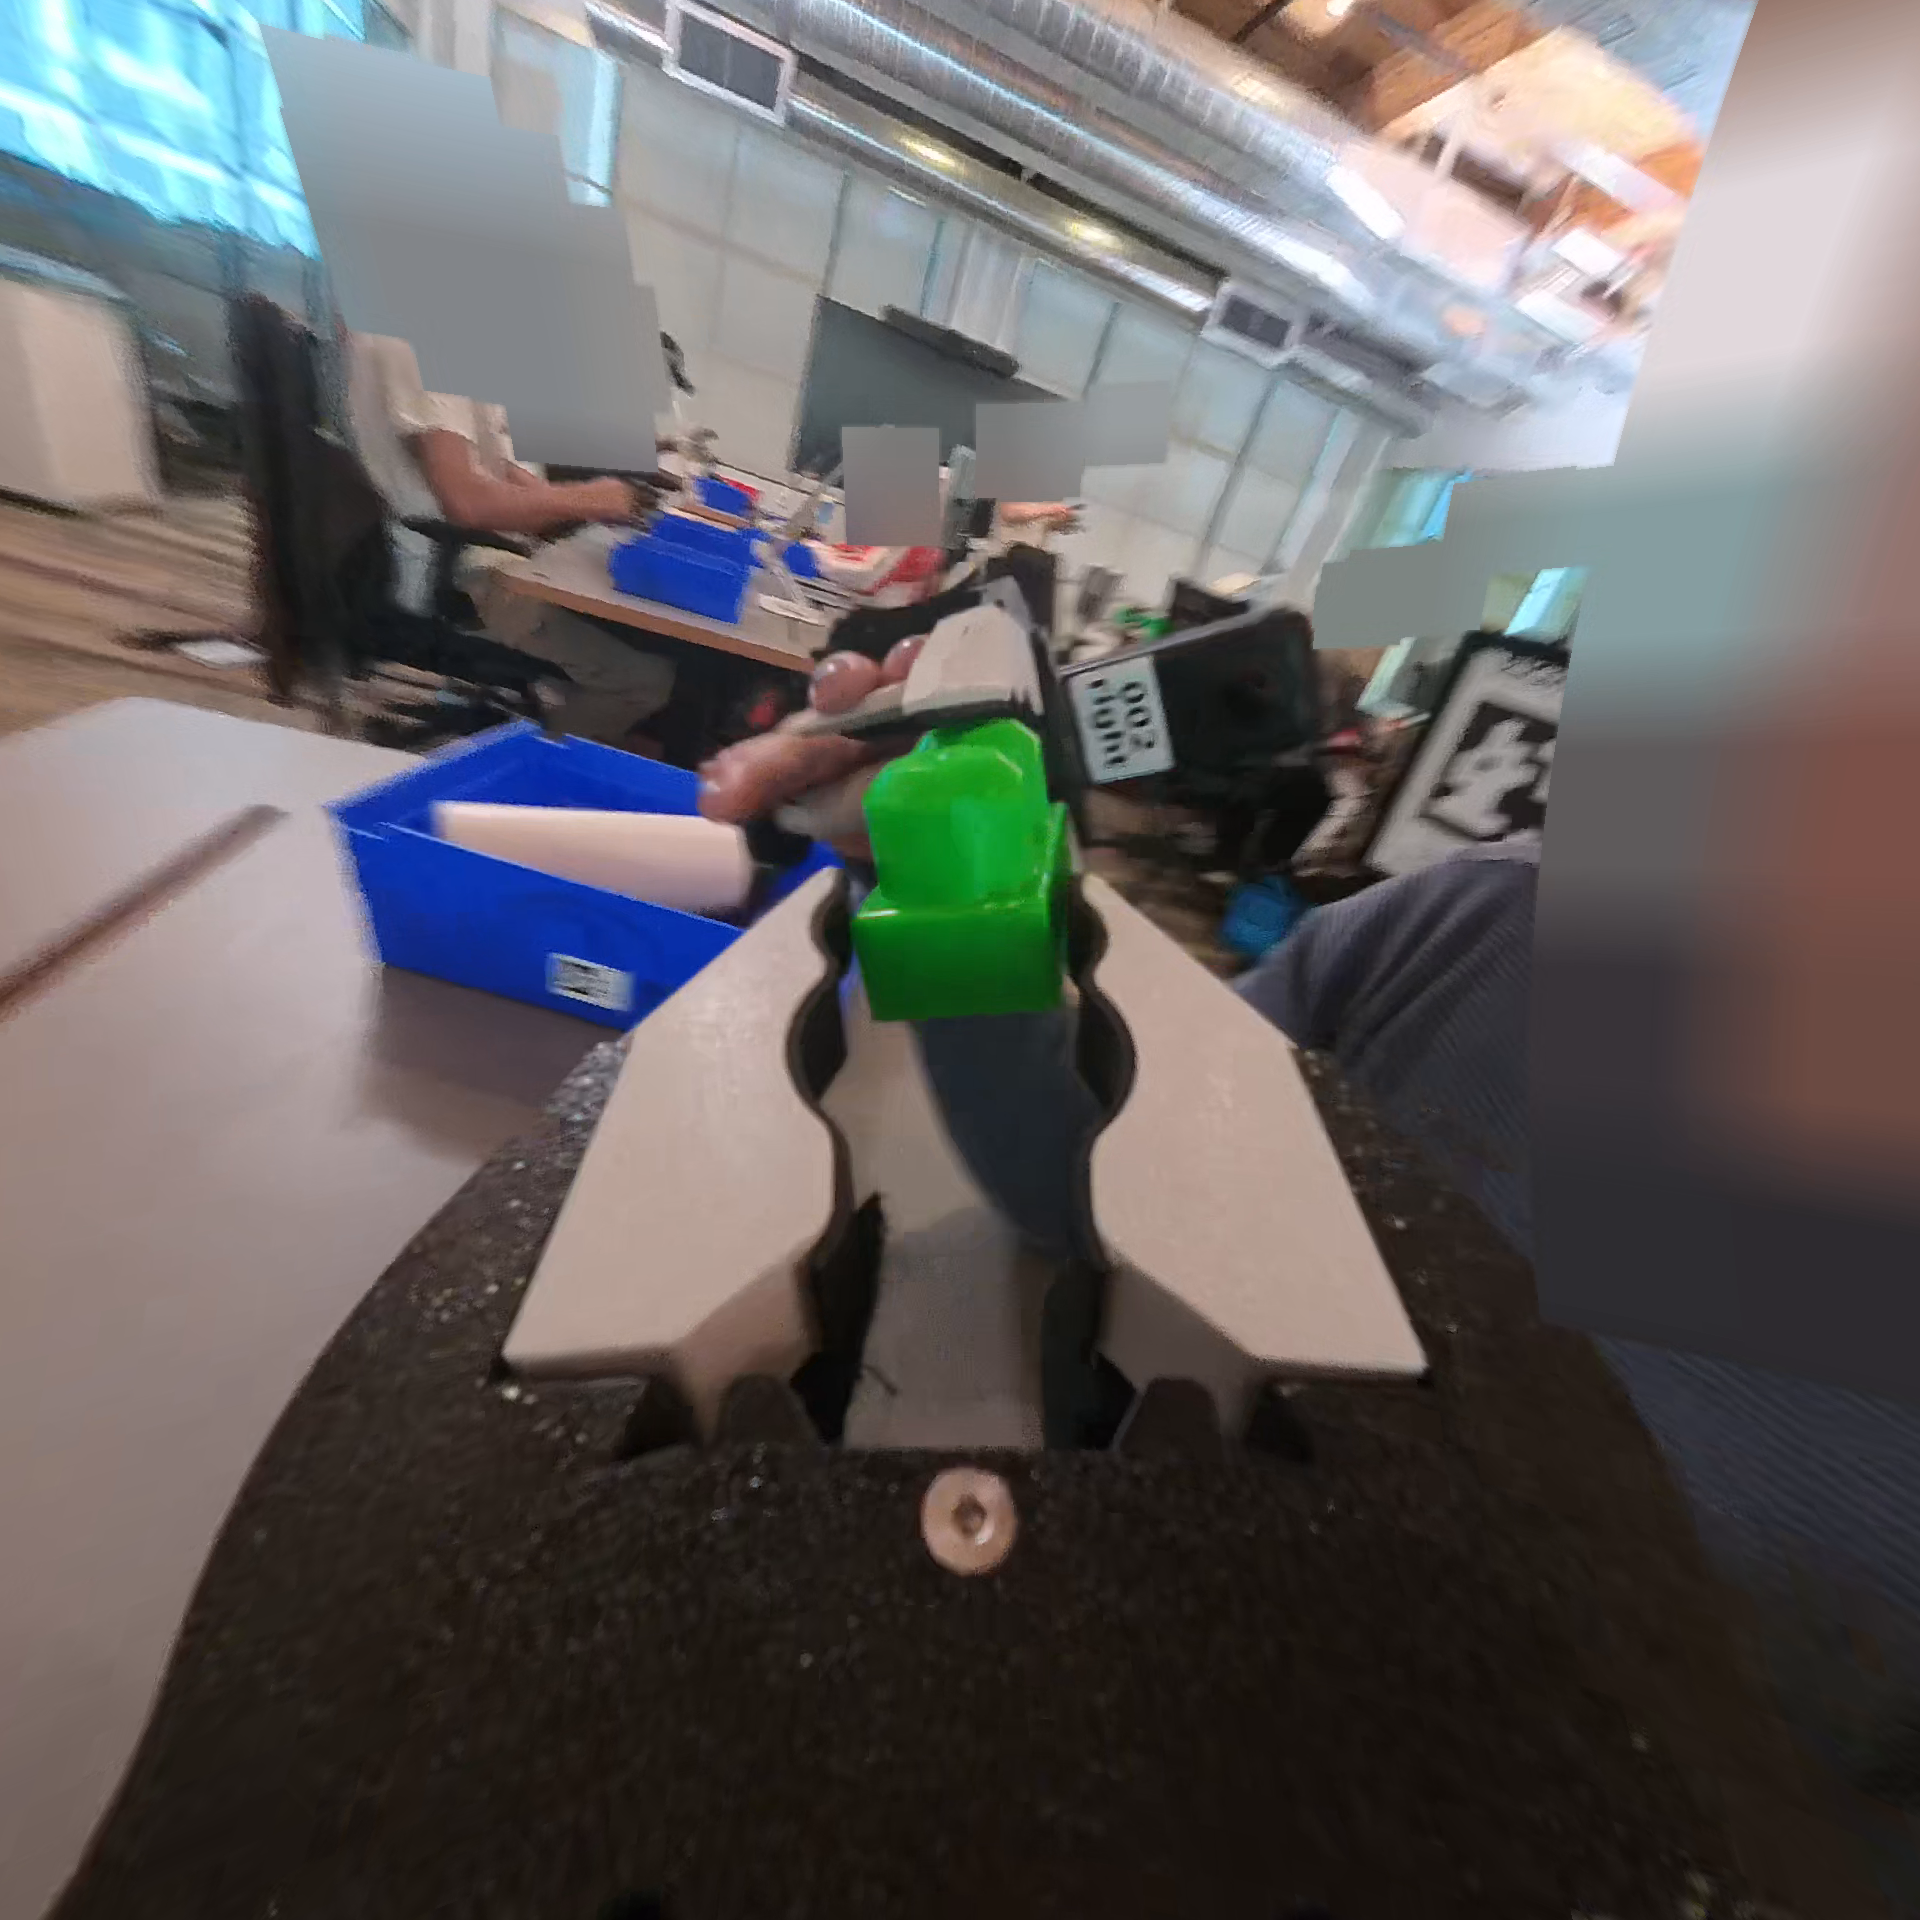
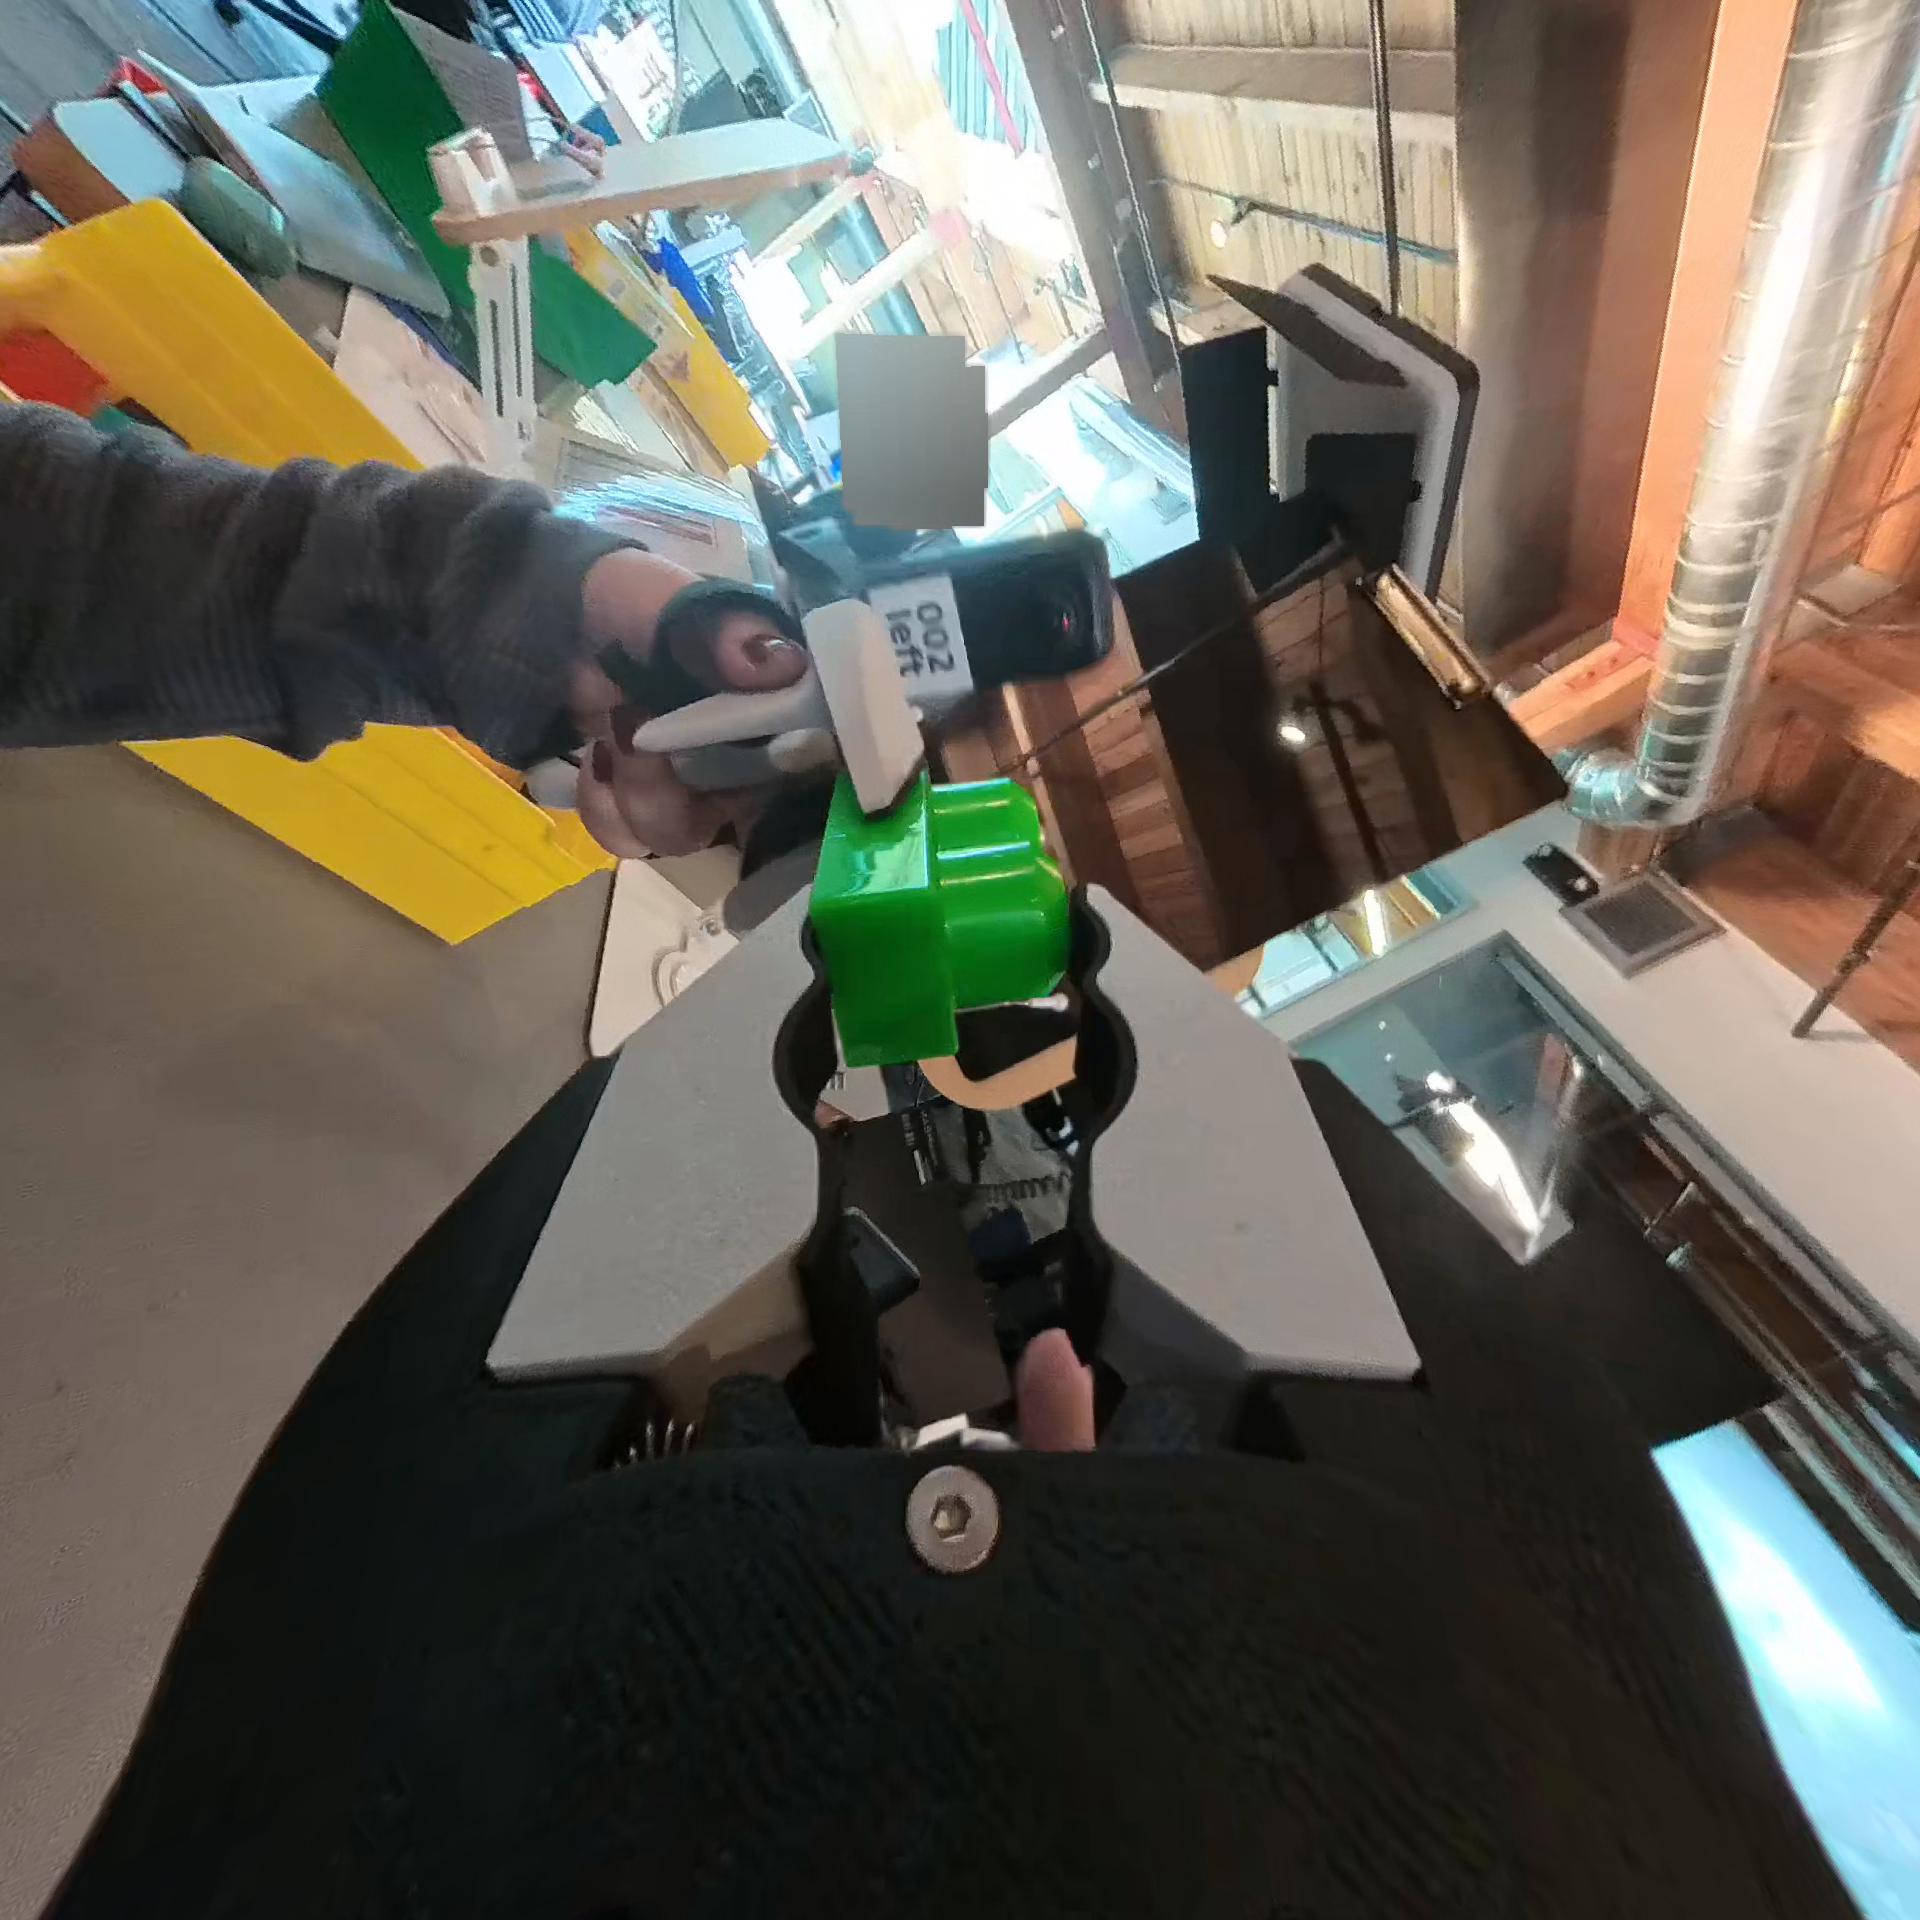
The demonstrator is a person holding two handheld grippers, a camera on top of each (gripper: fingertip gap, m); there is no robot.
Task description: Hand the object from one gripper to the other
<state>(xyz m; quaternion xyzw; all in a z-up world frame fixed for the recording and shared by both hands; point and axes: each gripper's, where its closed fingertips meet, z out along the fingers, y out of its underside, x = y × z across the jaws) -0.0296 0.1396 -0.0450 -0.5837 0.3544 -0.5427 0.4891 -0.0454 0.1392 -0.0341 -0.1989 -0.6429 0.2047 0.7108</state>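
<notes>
So the green block (image 1: 961, 883) sits pinched between both my grippers up in the air, above the table (image 1: 156, 1091). My left gripper (image 1: 961, 935) clamps it at the fingertips, and my right gripper (image 2: 951, 935) squeezes it too from the other side. A blue bin (image 1: 499, 914) with a white roll (image 1: 592, 847) in it sits just off to the left on the table. Yellow bins (image 2: 260, 582) crowd the edge behind my left hand (image 2: 644, 727).

You're holding a glossy green plastic block (image 1: 961, 883), stepped with a squared base and lobed top, aloft off the tabletop, sitting pinched between grey fingertips (image 1: 800, 935) at both its ends.
</notes>
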